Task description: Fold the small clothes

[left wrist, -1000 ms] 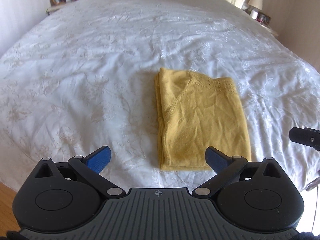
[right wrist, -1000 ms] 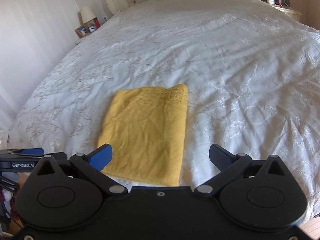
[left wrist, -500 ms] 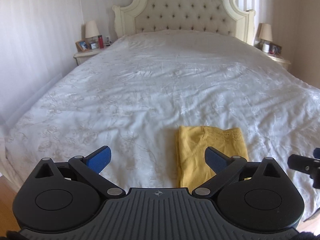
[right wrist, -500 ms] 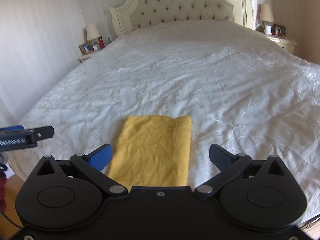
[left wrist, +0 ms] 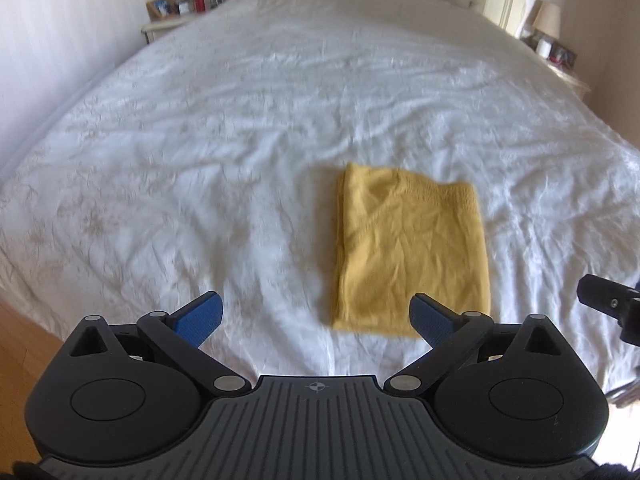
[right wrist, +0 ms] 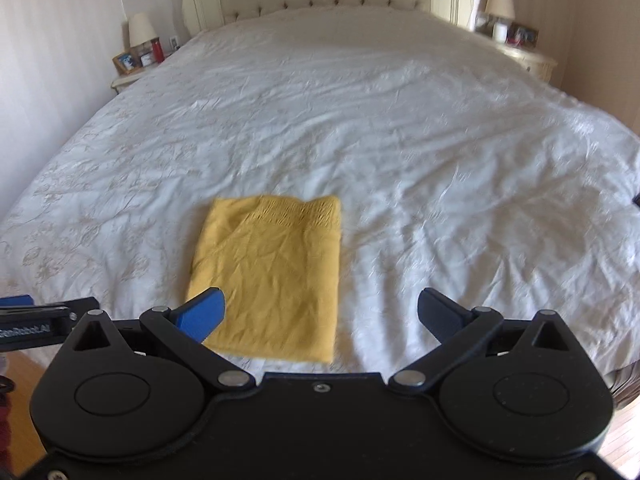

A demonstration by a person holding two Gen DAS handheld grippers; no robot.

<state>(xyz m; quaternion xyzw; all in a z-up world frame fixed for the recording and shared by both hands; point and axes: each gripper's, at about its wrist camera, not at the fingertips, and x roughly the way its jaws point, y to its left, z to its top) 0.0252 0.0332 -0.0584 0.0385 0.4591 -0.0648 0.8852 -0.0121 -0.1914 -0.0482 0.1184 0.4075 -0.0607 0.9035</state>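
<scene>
Left gripper (left wrist: 316, 314): black linkage arms, silver pivot pins, blue finger pads (left wrist: 199, 317), ribbed grey housing with crosshair mark. Right gripper (right wrist: 322, 314): same black arms, smooth black housing, centre screw.

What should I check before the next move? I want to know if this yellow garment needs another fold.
1. Garment lies flat on bed: ok.
2. Edges squared into a neat rectangle: ok.
3. Left hand-held gripper open and empty: ok.
4. Right hand-held gripper open and empty: ok.
5. Layers underneath aligned: cannot tell, hidden.
6. Bed around garment free of other clothes: ok.
</scene>
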